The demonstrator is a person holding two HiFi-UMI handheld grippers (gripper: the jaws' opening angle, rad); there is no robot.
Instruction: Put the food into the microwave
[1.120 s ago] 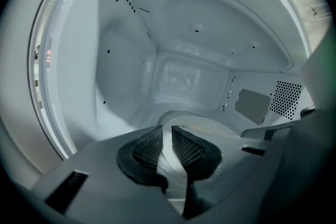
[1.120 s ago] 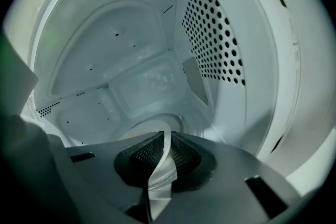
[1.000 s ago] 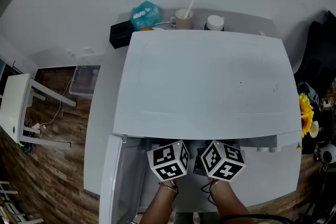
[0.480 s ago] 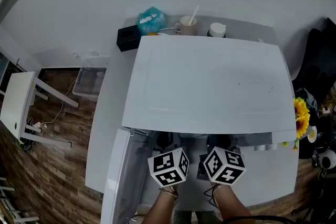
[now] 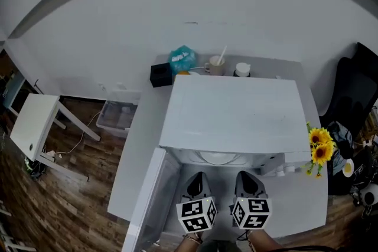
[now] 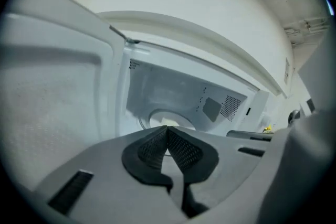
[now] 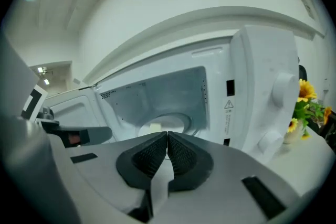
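Food (image 7: pixel 155 126) (pale piece, detail unclear) noted on turntable (image 7: pixel 182 122) inside microwave (image 5: pixel 236 115), ahead of both grippers. Left gripper (image 6: pixel 167 132) and right gripper (image 7: pixel 167 137) closed, nothing held. Risk: open door (image 5: pixel 150 198) beside left gripper may be knocked.

Soft even light, fisheye-warped edges

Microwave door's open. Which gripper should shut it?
Left, probably. The white microwave door swings out on the left, next to the left gripper. The right gripper is farther from it, nearer the white control knobs. Both are shut, empty.
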